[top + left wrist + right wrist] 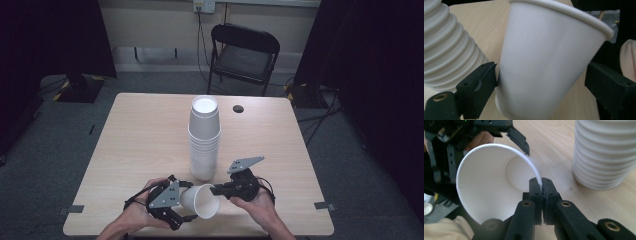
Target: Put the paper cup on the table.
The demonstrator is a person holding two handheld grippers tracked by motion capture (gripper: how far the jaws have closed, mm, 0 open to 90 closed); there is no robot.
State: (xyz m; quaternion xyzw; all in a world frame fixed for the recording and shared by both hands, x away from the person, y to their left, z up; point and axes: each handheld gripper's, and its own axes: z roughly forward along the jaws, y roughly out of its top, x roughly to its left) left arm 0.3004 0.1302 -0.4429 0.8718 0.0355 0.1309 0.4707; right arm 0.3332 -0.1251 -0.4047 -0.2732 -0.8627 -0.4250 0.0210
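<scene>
Single white paper cup (200,200) lies on its side in the air between both grippers, at the near edge of the table (140,135), mouth toward the right hand. We note the left gripper (175,205) straddles the cup's base end: in the left gripper view the cup (544,62) sits between the two jaws, the left jaw touching the wall; at the right jaw we cannot tell contact from a narrow gap. The right gripper (216,190) has its jaws pinched together on the cup's rim; in the right gripper view the rim's thin edge runs between the closed jaw tips, and we look straight into the cup's (491,185) open mouth. The left hand (137,212) and right hand (257,202) come in from the near edge.

Just beyond stands a tall stack of inverted white cups (204,140), upright on the table, near the held cup but apart from it. Farther off, a small dark round spot (238,108) sits on the tabletop. Behind the table stands a black folding chair (243,55).
</scene>
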